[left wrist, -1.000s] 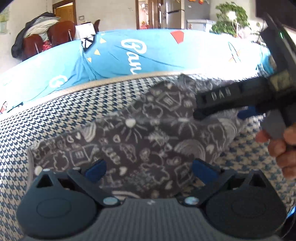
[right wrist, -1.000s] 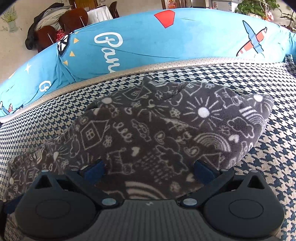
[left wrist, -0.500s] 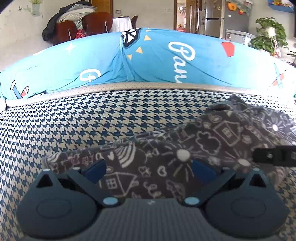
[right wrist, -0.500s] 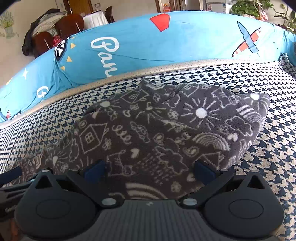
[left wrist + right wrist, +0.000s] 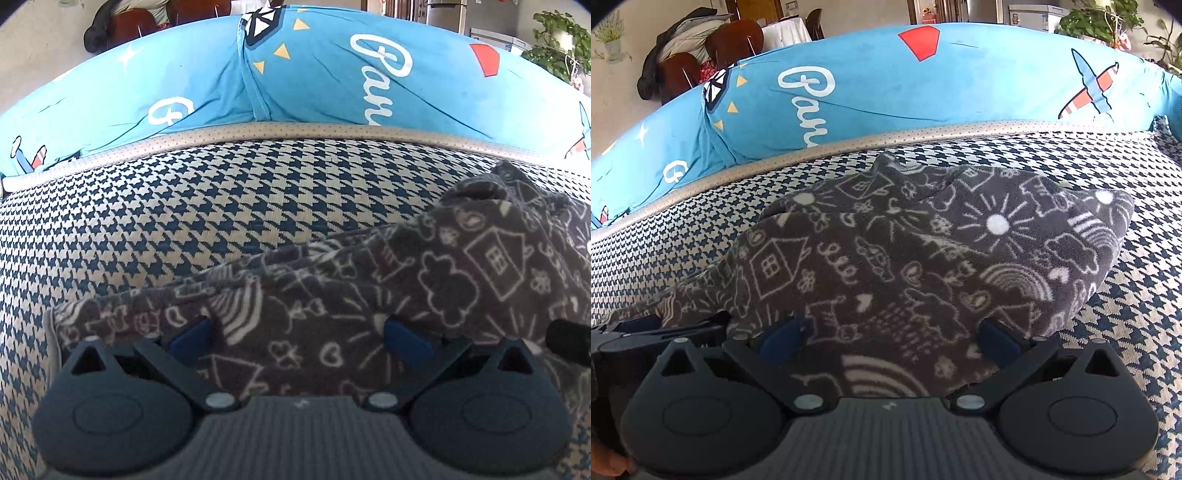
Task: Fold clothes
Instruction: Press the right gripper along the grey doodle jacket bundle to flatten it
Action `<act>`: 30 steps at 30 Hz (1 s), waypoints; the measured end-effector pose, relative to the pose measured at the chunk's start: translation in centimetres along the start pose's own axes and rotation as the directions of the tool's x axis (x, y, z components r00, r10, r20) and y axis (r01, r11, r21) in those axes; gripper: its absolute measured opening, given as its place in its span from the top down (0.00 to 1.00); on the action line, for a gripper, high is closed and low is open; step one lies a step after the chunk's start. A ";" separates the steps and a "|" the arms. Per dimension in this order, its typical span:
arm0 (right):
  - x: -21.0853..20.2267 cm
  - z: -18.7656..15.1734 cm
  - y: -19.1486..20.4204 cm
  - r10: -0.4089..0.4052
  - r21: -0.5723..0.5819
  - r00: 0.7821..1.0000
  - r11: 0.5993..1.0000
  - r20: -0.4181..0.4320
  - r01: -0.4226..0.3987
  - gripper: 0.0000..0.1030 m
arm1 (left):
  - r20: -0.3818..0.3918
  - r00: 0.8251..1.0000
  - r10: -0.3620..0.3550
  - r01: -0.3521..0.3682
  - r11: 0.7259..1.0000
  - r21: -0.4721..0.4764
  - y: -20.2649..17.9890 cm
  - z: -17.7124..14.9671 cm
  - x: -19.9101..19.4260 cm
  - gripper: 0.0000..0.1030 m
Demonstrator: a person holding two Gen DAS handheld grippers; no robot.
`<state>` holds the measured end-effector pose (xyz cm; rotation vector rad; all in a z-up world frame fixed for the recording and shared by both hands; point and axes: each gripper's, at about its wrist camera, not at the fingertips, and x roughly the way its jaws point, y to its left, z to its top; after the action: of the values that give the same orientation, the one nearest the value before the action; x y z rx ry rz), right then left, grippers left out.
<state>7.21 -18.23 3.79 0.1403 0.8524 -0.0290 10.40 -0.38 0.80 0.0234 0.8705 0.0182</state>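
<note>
Room: a cream wall, brown chairs (image 5: 733, 40) draped with a dark coat at the upper left, and a potted plant (image 5: 1097, 20) at the upper right.
Surface: a houndstooth cushion (image 5: 184, 206) in dark blue and cream, edged with beige piping, filling the middle of both views.
Backdrop: a long blue pillow (image 5: 923, 92) with white script, a red shape and a striped plane, lying along the far edge of the cushion.
Garment: a grey fleece garment (image 5: 905, 258) printed with white doodles of houses, suns and rainbows, lying bunched on the cushion; centre of the right wrist view, lower right of the left wrist view (image 5: 388, 295).
Left gripper (image 5: 299, 341): spread wide, blue pads apart, low over the near edge of the garment, holding nothing.
Right gripper (image 5: 890, 341): also spread wide, with the fleece lying between its fingers, not pinched.
Neighbours: the left gripper's dark fingers show at the lower left of the right wrist view.
</note>
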 end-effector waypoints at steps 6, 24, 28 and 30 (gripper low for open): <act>0.3 0.1 0.1 -0.004 -0.003 1.000 1.000 -0.003 0.004 0.00 | -0.015 1.000 0.009 -0.009 0.999 -0.031 0.3 0.9 0.9 0.00; 0.8 0.1 0.1 0.004 0.004 1.000 1.000 -0.004 -0.004 0.00 | -0.043 0.998 0.046 -0.048 0.998 -0.041 1.2 -0.6 -3.0 0.00; 0.9 0.1 0.3 -0.003 0.006 1.000 1.000 -0.005 0.003 0.00 | -0.048 0.998 0.039 -0.041 0.999 -0.031 1.3 -2.1 -4.5 0.00; 1.0 0.2 0.4 -0.010 0.006 1.000 1.000 -0.007 0.010 0.00 | -0.046 0.998 0.038 -0.039 0.999 -0.020 1.0 -2.7 -5.2 0.00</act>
<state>8.00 -17.84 3.22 0.1415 0.8596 -0.0401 4.95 0.57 3.07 0.0207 0.9152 0.0642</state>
